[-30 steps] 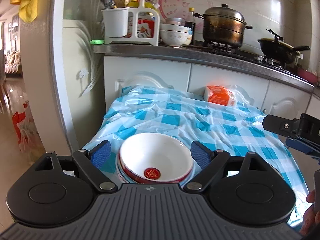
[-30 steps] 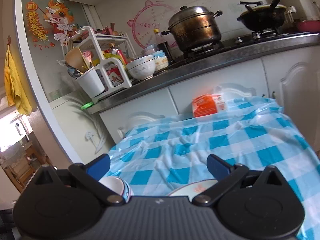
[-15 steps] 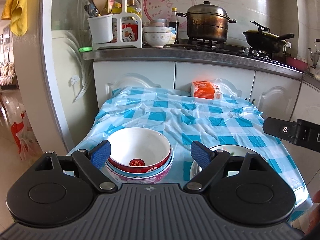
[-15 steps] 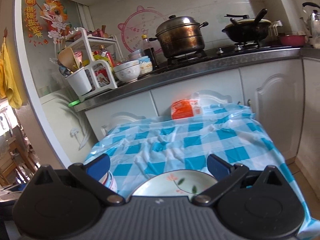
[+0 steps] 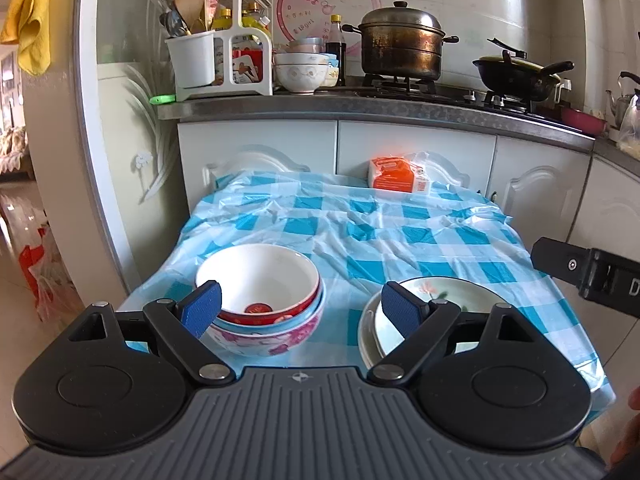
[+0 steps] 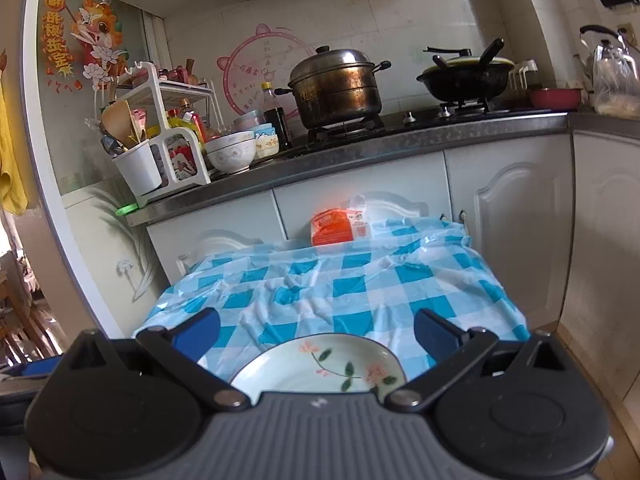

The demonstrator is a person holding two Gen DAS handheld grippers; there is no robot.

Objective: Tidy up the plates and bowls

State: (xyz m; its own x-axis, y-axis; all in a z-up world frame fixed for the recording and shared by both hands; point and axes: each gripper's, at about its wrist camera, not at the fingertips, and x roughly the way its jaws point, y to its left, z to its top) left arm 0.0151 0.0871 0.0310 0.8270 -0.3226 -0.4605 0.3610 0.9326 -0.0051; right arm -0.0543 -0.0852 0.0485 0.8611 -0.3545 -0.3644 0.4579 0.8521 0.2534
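- Two hand-held claws hang over the near edge of a small table draped in a blue-and-white checked plastic cloth (image 5: 360, 236), and both are empty.
- Left claw (image 5: 301, 307): its blue fingers are spread wide and pinch nothing. A stack of nested bowls (image 5: 262, 300) sits just ahead of its left finger, which overlaps the stack's near rim in this view; whether they touch cannot be told. The top bowl is white with a red band and a red seal at the bottom, the one under it has a blue rim, and the lowest has a pink floral pattern.
- Ahead of that claw's right finger lies a stack of plates (image 5: 436, 316), partly hidden behind the finger.
- Right claw (image 6: 316, 328): fingers likewise spread, gripping nothing. The top plate (image 6: 320, 364), white with a painted pink flower and green leaves, lies directly below and between its fingers, near edge hidden by the claw body.
- Far beyond both claws, at the table's back edge, rests an orange tissue packet (image 5: 394, 174).
- Progress, as a judgement: bowls are gathered in one pile and plates in another, side by side but apart, so the sorting looks finished or nearly so. No loose dish shows elsewhere on the cloth. More bowls sit on the counter (image 5: 360, 106), probably outside the task.
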